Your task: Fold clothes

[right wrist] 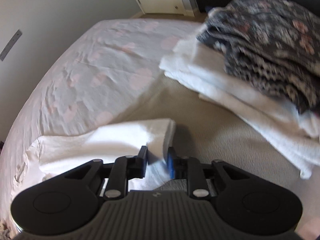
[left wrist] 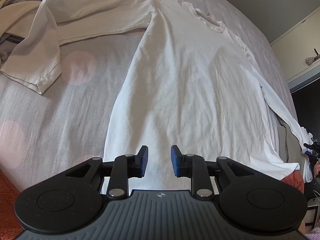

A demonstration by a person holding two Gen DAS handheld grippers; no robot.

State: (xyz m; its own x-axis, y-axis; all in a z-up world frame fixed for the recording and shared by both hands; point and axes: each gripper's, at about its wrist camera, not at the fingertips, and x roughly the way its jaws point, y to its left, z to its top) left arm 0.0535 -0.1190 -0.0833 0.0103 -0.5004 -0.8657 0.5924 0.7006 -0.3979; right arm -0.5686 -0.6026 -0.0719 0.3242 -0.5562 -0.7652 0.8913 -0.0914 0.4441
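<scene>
White long-sleeved shirt lies spread flat on the bed. Left gripper hovers over its hem, jaws apart. Right gripper is clamped on the shirt's sleeve cuff, near a stack of folded clothes.

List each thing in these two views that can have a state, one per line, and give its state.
White shirt: spread flat on the bed, unfolded, left sleeve stretched out.
Sleeve cuff: pinched in the right hand-held gripper.
Left hand-held gripper: open, empty, above the shirt hem.
Right hand-held gripper: shut on the cuff.
Stack of clothes: folded, piled up.
Heap of clothes: unfolded, crumpled.
Bedsheet: spread, slightly wrinkled.
</scene>
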